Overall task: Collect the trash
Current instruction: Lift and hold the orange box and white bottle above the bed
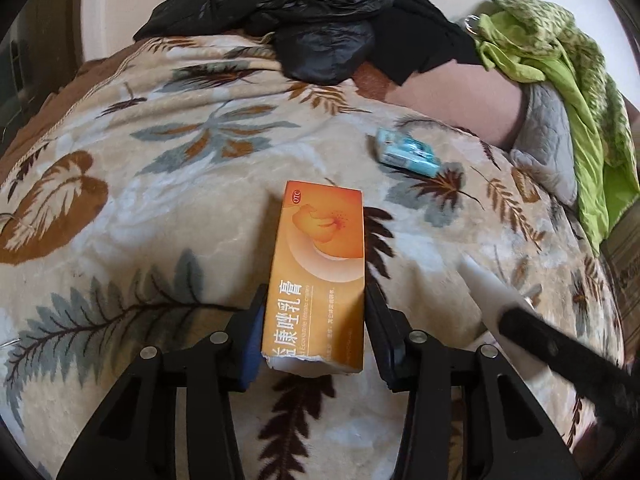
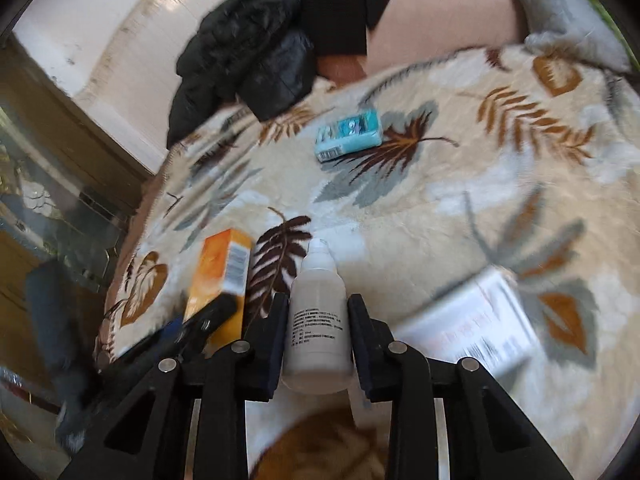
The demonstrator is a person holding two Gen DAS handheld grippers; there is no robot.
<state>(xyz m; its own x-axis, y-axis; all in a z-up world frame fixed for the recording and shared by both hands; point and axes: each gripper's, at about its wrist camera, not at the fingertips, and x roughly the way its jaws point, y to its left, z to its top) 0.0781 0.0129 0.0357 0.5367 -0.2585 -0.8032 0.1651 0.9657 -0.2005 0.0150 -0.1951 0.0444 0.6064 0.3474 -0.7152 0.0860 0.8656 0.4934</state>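
Leaf-patterned blanket over a bed, cluttered with small packaging.

Left gripper: jaws narrowed around the near half of an orange carton, pads against its two long sides, so pinching it by the look of things. Long axis of carton straight ahead along the fingers, torn open end toward the camera, far end pointing up the bed.

Right gripper: jaws drawn close on either side of a white dropper bottle, body between the pads, nozzle pointing forward and away. Contact on the left pad looks firm; on the right pad too blurred to tell, so full pinch uncertain. Bottle axis in line with the fingers, a good lie for a squeeze across its width.

Just right of the right gripper, a white box, blurred, lying flat. Just left of it, the orange carton and the tip of the left gripper.

Farther ahead of both grippers, a teal packet flat on the blanket, well apart, somewhat nearer the right gripper's line than the left's, long axis crosswise to the fingers. Likely next in turn.

Beyond that, black plastic bag crumpled at the far edge, probably the trash bag. Green cloth off to the far right.
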